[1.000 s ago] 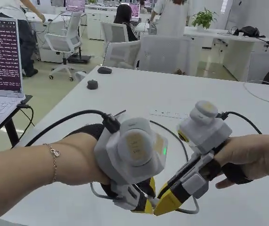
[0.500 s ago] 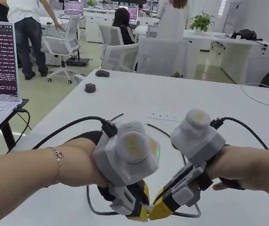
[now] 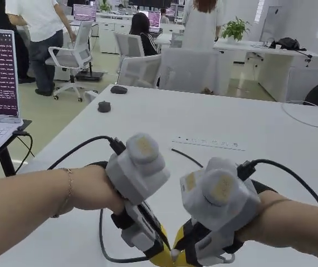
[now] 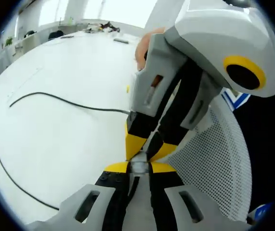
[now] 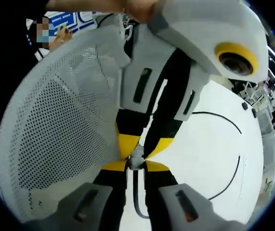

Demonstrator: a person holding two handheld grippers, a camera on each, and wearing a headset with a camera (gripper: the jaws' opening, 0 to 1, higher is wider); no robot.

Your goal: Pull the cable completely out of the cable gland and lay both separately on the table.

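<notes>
A small grey cable gland (image 4: pixel 139 163), with a thin black cable (image 4: pixel 70 103) threaded through it, hangs just above the near edge of a broad white table (image 3: pixel 231 122), at 6 o'clock in the head view. Two handheld yellow-tipped grippers pinch it tip to tip. The left gripper (image 5: pixel 142 147) reaches in from 10 o'clock and the right gripper (image 4: pixel 149 149) from 2 o'clock. Both pairs of jaws are clamped together around the gland, though which pair bites the fitting and which the cable beside it cannot be told. The opposed grip appears meant to let one hand anchor the gland while the other draws the cable free, a step not yet done. From the gland the cable trails away toward 12 o'clock and curves loosely over the tabletop. Farther out, an open silver laptop (image 3: pixel 0 72) stands at 9 o'clock and a dark computer mouse (image 3: pixel 104 107) lies at 11 o'clock.
</notes>
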